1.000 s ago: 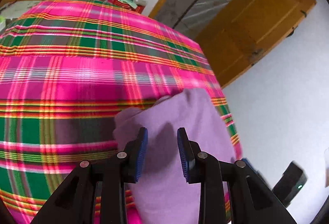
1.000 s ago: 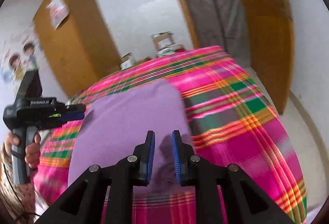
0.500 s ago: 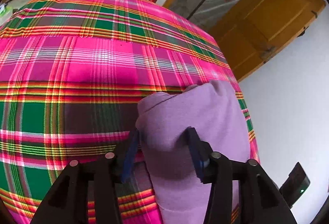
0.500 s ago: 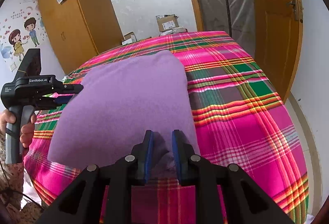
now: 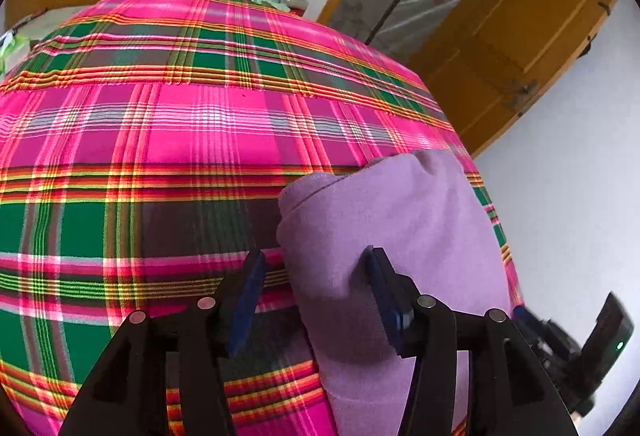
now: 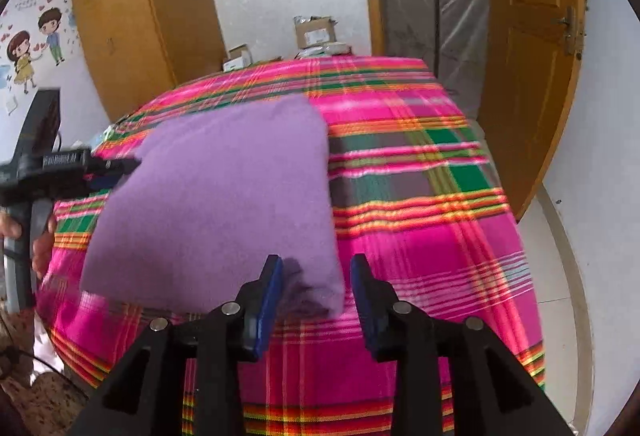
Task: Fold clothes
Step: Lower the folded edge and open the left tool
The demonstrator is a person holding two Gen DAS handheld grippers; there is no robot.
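Purple cloth [image 6: 224,195] lies folded into a neat square on the plaid bed cover [image 6: 420,236], filling the centre-left of the right wrist view and the lower right of the left wrist view. Right tool [image 6: 316,276] stands with its jaws spread wide, straddling the near corner at lower centre and gripping nothing. Left tool [image 5: 314,276] is likewise spread, one finger on the cloth and the other over the bed cover, at the fold's edge. Both seem placed to let the fold settle flat; the fold looks nearly finished.
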